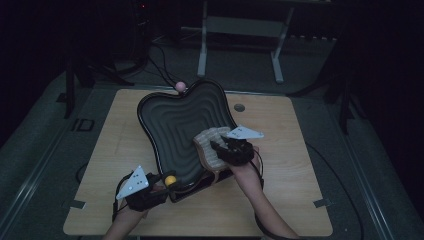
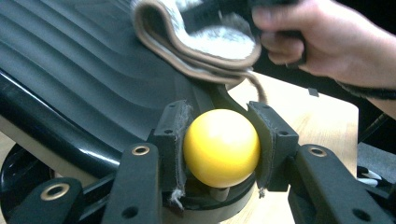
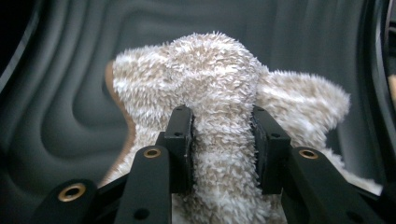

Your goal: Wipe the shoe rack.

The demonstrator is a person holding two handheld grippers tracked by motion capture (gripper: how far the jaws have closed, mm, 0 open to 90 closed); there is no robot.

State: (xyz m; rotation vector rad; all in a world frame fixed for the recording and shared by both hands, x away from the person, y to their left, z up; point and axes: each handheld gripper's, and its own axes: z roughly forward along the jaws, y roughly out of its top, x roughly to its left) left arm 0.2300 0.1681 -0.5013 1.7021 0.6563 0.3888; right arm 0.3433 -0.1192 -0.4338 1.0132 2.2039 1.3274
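light: dim, room black | gripper views brighter, soft-focus | glare: tray rim (image 2: 88, 156), perhaps from overhead

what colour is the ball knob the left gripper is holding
Yellow: the ball knob on the black tray shows best in the left gripper view.

Left gripper (image 2: 219, 144) jaws clamped — right gripper (image 3: 223, 149) jaws pinched too.

One black ridged tray (image 1: 170, 120), one fluffy cloth (image 1: 210, 145), two knobs (yellow (image 1: 171, 180), pink (image 1: 180, 86)).
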